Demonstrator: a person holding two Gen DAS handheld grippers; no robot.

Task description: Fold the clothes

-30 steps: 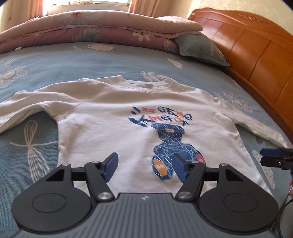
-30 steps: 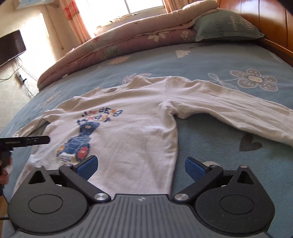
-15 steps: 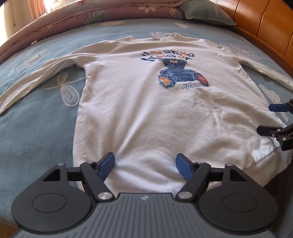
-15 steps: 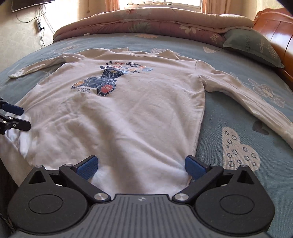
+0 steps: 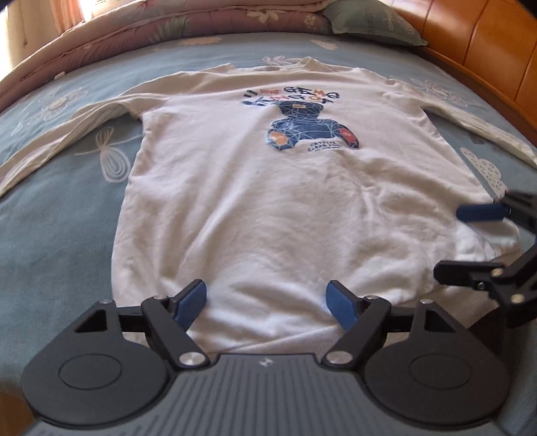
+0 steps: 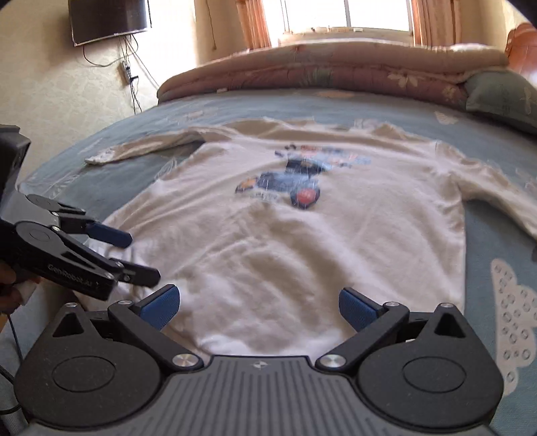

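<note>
Sweatshirt (image 5: 275, 201), white and long-sleeved, lies face up and flat on the bed (image 5: 60, 214). Its long axis runs from 6 o'clock to 12 o'clock in both wrist views: hem nearest the cameras, neckline (image 5: 285, 65) at the far end toward 12. A blue bear print (image 5: 308, 129) with lettering above it sits on the chest. One sleeve (image 5: 67, 134) stretches out toward 9 o'clock in the left wrist view, the other sleeve (image 5: 476, 130) toward 3 o'clock.

At 6 o'clock in its own view the left gripper (image 5: 266, 303) hangs over the hem, jaws opening, blue pads apart with hem cloth showing between them and neither pad pressing on it. Over the hem in the right wrist view is the right gripper (image 6: 256, 305), blue pads wide apart, clamping nothing; the cloth there is blurred.

Bed sheet is grey-blue with white flowers and a cloud motif (image 6: 510, 302). A rolled pink floral quilt (image 6: 319, 72) lies along the far edge at 12 o'clock, a green pillow (image 5: 372, 21) beside it. An orange wooden headboard (image 5: 486, 50) stands at 2 o'clock in the left wrist view. In the right wrist view a bright window (image 6: 345, 15) with pinkish curtains is at 12 o'clock and a wall-mounted television (image 6: 107, 20) at 10 o'clock, cables hanging beneath
</note>
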